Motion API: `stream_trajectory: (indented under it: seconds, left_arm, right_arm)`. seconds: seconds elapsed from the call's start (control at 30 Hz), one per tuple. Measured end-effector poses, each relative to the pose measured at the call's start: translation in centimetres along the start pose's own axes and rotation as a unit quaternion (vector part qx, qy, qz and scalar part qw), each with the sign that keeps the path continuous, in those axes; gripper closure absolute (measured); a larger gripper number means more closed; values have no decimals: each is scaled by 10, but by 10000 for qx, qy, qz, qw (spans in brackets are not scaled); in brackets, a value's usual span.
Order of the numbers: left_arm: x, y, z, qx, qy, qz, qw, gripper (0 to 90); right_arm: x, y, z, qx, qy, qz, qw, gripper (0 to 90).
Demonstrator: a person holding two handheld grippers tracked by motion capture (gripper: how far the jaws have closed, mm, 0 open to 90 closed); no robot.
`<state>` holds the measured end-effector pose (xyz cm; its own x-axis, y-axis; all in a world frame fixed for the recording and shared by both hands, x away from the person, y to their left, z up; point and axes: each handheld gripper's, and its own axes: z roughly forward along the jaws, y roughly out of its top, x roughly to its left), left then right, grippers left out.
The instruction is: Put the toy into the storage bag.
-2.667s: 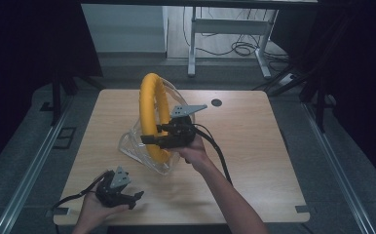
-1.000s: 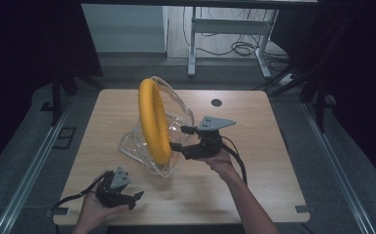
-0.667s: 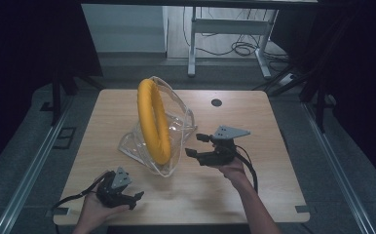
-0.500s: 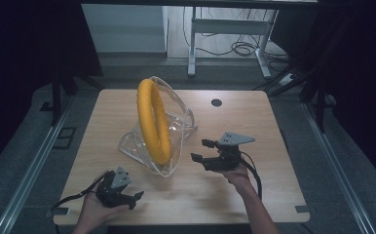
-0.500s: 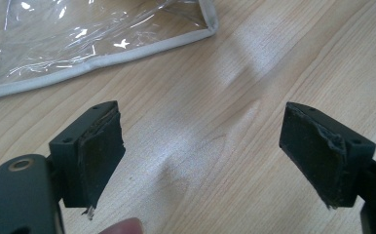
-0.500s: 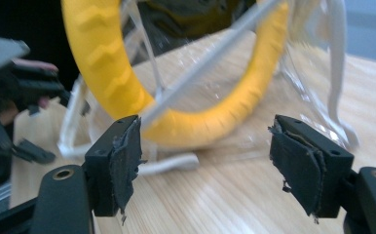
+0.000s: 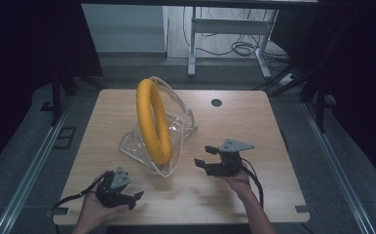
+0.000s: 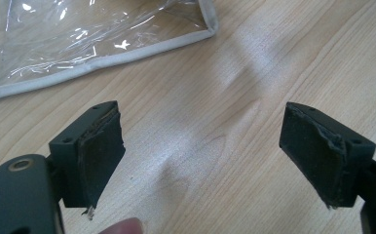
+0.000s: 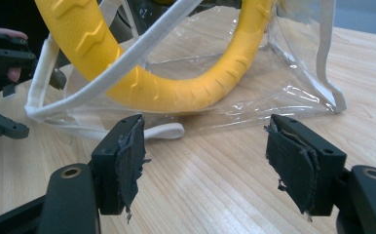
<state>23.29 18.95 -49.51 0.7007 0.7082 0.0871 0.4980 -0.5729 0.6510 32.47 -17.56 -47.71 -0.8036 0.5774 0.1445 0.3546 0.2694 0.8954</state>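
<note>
Tongs first: at the near edge of the counter [image 7: 273,122], toward its left corner, we see the left tongs [image 7: 136,196] lying low over the wood with jaws spread wide and nothing between them. Further in, right of the middle, our right tongs [image 7: 201,162] also stand wide apart and empty, facing the clear bag [image 7: 176,127] from just beside it without touching. That bag sits near the counter's centre, and the yellow ring [image 7: 153,122] stands upright inside it. Near the far edge lies a small dark disc [image 7: 216,103].
</note>
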Motion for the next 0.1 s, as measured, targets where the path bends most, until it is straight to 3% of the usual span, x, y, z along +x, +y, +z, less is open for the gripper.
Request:
stream_trajectory:
  seconds: [0.1]
  left_arm:
    - [0,0,0,-4,2,4,10000,160]
  right_arm:
    - [1,-2,1,107,46,-80,9999,301]
